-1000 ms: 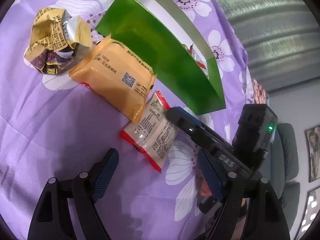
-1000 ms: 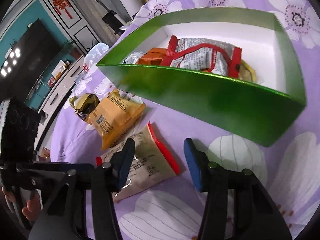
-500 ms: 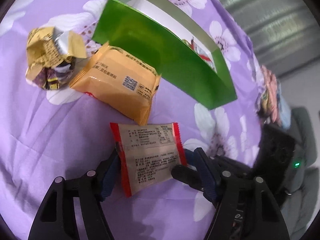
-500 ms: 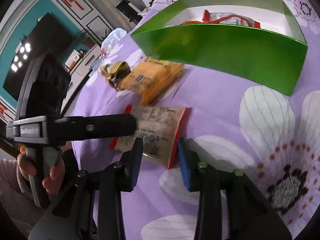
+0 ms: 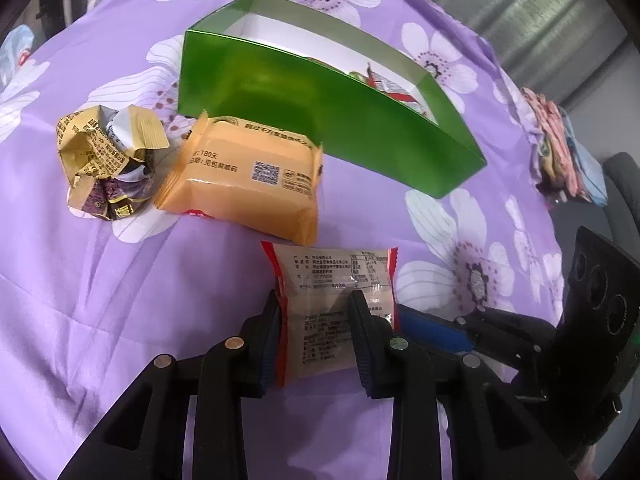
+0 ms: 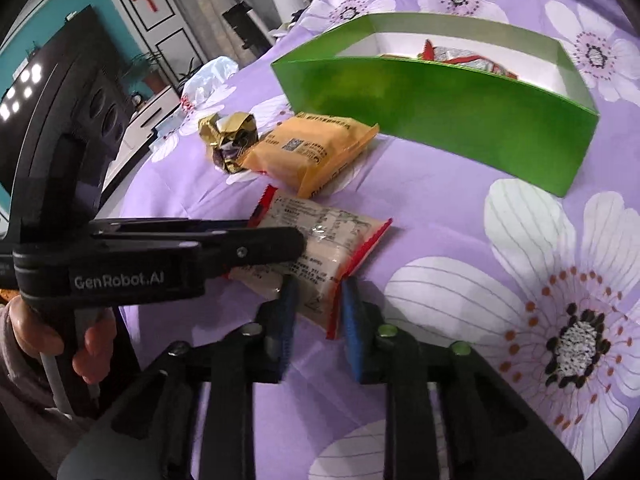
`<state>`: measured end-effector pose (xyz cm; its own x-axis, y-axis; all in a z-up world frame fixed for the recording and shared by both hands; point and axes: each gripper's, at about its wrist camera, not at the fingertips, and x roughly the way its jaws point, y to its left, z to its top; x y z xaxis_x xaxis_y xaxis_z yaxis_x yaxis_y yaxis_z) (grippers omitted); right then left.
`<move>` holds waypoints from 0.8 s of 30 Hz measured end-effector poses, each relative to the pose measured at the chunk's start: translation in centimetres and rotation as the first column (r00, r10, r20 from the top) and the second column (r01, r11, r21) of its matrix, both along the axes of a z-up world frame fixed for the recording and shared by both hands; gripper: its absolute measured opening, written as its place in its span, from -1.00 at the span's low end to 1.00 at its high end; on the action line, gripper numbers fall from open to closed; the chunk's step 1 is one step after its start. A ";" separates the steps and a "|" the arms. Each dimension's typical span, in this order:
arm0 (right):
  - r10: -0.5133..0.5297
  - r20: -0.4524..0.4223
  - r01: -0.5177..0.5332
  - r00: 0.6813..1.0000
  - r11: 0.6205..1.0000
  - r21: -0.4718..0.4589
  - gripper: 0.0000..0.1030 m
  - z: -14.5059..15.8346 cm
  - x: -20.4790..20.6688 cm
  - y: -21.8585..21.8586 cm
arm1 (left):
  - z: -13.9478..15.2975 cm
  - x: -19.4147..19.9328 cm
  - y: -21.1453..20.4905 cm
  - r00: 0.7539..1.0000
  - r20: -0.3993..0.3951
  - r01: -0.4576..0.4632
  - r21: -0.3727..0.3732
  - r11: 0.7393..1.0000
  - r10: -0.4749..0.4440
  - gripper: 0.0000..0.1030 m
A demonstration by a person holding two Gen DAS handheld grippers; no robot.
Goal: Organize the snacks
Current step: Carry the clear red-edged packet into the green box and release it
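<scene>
Both tools just closed — left tool (image 5: 316,312), right tool (image 6: 316,300) angled down, clamping red-edged snack packet (image 5: 336,300).

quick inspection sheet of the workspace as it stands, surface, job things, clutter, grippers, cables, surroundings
Surface: purple floral cloth, wrinkled.
Job's things: green box open on top, with snacks inside; orange packet lying just in front of it; red-edged clear packet nearest the grippers.
Clutter: crumpled gold wrapper beside the orange packet.
Grippers: left gripper shut on the red-edged clear packet; right gripper shut on the same packet's other end; both have just been closing.
Cables: nothing seen.
Surroundings: dark screen on a teal wall, white plastic bag at the cloth's far edge, folded patterned fabric at the other edge.
</scene>
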<state>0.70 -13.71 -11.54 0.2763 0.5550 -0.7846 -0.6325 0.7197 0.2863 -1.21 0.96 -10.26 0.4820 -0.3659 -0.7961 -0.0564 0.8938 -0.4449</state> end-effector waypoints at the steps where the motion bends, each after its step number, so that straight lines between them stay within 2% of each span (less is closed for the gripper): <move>1: -0.003 0.006 0.003 1.000 1.000 -0.002 -0.71 0.1 -0.1 -0.1 | 0.1 -0.2 -0.1 1.000 0.005 0.010 0.005 1.000 -0.010 -0.38; 7: -0.031 0.031 0.030 0.999 0.999 0.015 -0.74 1.0 -1.0 -0.5 | 1.2 -0.9 -1.0 0.999 0.029 0.032 0.017 0.999 -0.033 -0.38; 14: -0.062 0.094 0.057 0.994 0.997 0.050 -0.74 3.5 -1.8 -1.0 | 4.1 -1.6 -1.9 0.992 0.114 0.050 0.056 0.997 -0.056 -0.38; 24: -0.102 0.187 0.087 0.977 0.993 0.084 -0.74 6.9 -1.9 -1.7 | 7.6 -0.7 -2.6 0.975 0.205 0.070 0.074 0.995 -0.084 -0.38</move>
<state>-1.16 -15.45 -4.61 0.4705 0.5748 -0.6695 -0.6109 0.7597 0.2229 -1.89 -1.63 -2.65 0.6114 -0.3583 -0.7055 0.1013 0.9197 -0.3792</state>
